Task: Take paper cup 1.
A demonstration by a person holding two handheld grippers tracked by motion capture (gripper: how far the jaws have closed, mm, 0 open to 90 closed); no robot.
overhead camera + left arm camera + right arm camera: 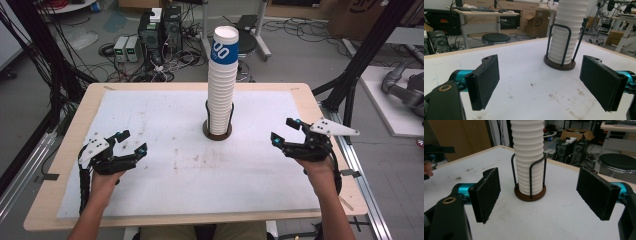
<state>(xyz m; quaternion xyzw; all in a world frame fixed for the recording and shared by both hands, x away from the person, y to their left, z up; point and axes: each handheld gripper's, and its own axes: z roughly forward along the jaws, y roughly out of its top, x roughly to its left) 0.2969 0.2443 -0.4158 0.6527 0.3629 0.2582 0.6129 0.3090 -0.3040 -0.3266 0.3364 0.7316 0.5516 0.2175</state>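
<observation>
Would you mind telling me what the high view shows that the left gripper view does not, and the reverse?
The high view alone shows the top cup with its blue band, both forearms, and the right gripper. The left gripper view alone shows its black jaw pads close up, standing open, and a round stool behind the table. Both share the stack of white paper cups, its wire holder and the stained white mat.

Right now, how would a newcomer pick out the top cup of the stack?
Find the white mat covering the table. Behind its middle, a tall stack of white cups stands in a dark wire holder. The top cup alone shows a blue band with white lettering.
</observation>
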